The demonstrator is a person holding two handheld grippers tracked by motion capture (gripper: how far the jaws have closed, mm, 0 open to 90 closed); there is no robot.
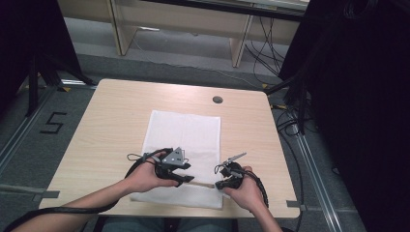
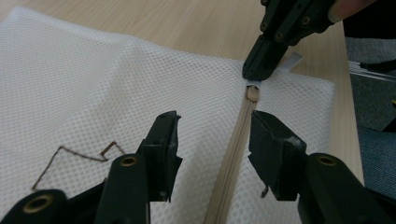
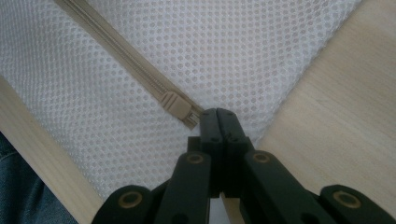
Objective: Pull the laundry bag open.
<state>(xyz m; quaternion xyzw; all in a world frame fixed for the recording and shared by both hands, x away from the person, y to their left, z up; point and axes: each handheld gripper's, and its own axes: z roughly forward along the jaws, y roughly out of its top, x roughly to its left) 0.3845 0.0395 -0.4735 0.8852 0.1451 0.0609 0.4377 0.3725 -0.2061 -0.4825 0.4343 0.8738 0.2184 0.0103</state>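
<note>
A white mesh bag (image 1: 186,133) lies flat on the wooden table (image 1: 111,125), with a beige zipper (image 2: 238,144) running along its near edge. My left gripper (image 2: 212,135) is open and low over the bag. Its jaws stand on either side of the zipper tape without pressing on it. My right gripper (image 3: 218,114) is shut at the zipper's end, pinching the pull just beyond the beige slider (image 3: 176,106). In the high view the left gripper (image 1: 188,180) and the right gripper (image 1: 217,184) face each other across a short stretch of zipper.
The bag's right edge and bare table (image 3: 327,116) lie just beside the right gripper. A thin brown thread outline (image 2: 70,154) sits on the mesh left of my left jaws. A round cable hole (image 1: 217,99) is at the table's far side. Black stands and cables flank the table.
</note>
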